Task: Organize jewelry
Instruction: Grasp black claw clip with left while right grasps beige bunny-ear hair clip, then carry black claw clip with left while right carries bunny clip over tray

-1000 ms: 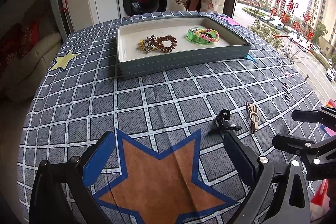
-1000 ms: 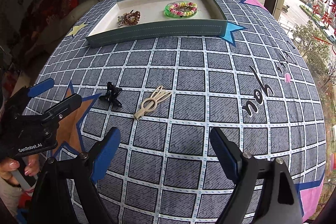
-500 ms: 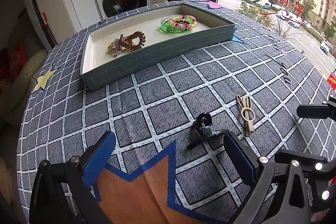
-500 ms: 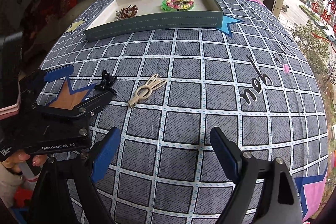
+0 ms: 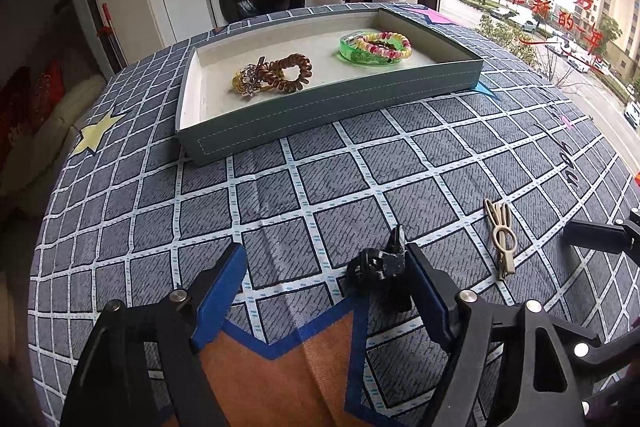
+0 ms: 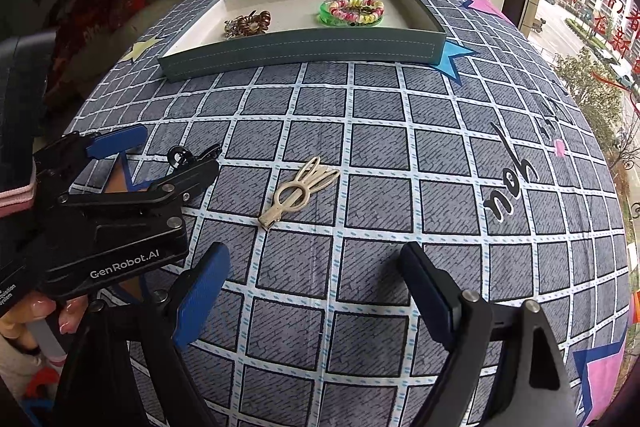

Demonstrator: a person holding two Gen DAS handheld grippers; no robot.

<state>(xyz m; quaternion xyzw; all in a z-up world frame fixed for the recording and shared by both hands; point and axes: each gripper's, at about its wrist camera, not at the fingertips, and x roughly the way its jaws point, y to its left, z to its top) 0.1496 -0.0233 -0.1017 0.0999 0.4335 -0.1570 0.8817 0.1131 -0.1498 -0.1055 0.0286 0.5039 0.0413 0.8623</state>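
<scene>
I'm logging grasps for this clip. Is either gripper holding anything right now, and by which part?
Nothing is held. The left gripper, jaws just closing, straddles the black claw clip without clamping it; the right gripper is open.

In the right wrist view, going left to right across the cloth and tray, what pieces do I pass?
Black claw clip → brown spiral hair tie → beige rabbit-ear clip → green bangle with the beaded bracelet. The first and third lie on the cloth; the others lie in the tray.
</scene>
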